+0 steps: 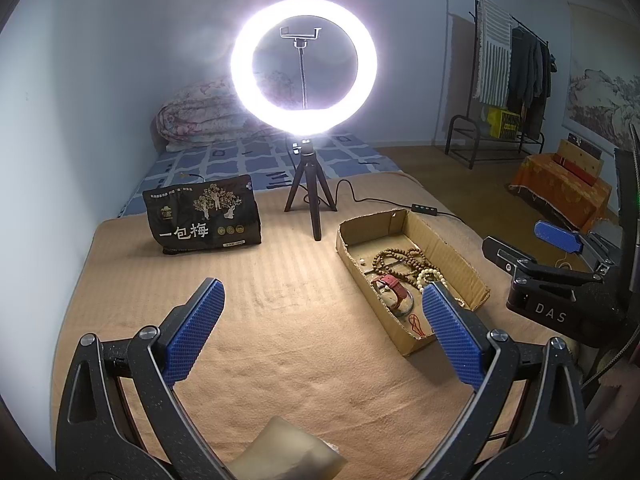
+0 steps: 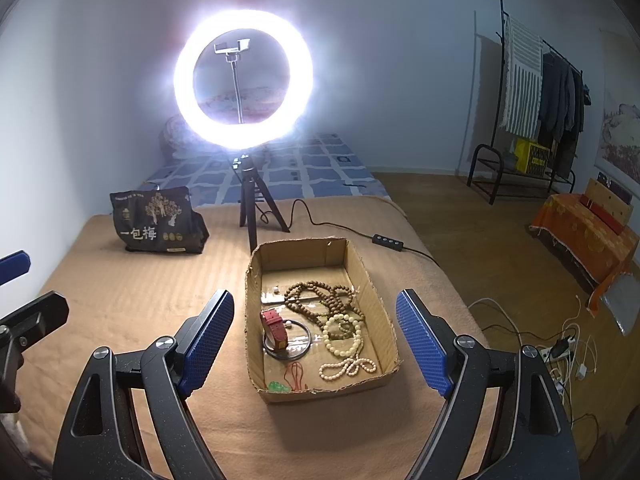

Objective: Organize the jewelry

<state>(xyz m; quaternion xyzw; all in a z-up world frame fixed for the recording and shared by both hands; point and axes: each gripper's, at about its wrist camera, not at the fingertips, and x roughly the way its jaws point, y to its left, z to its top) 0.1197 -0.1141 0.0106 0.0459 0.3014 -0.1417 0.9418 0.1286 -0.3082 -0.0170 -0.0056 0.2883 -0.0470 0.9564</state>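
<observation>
A shallow cardboard box [image 2: 360, 264] [image 1: 440, 240] lies on the tan blanket. It holds brown bead strands [image 2: 320, 300] [image 1: 394, 262], cream bead strands [image 2: 344, 340] [image 1: 428, 278], a red watch strap [image 2: 274, 328] [image 1: 394, 286] on a dark bangle [image 2: 306, 346], a red cord [image 2: 296, 376] and a green piece [image 2: 276, 386]. My right gripper [image 2: 314, 336] is open and empty, hovering over the box's near end. It also shows in the left wrist view [image 1: 532, 248]. My left gripper [image 1: 320, 320] is open and empty, left of the box.
A lit ring light on a tripod [image 1: 308, 200] [image 2: 252, 216] stands behind the box, its cable and switch [image 2: 387, 242] trailing right. A black snack bag [image 1: 202, 216] [image 2: 154, 220] stands at the back left. A crumpled pale wrapper [image 1: 284, 452] lies near my left gripper. Floor cables [image 2: 560, 352] lie beyond the bed's right edge.
</observation>
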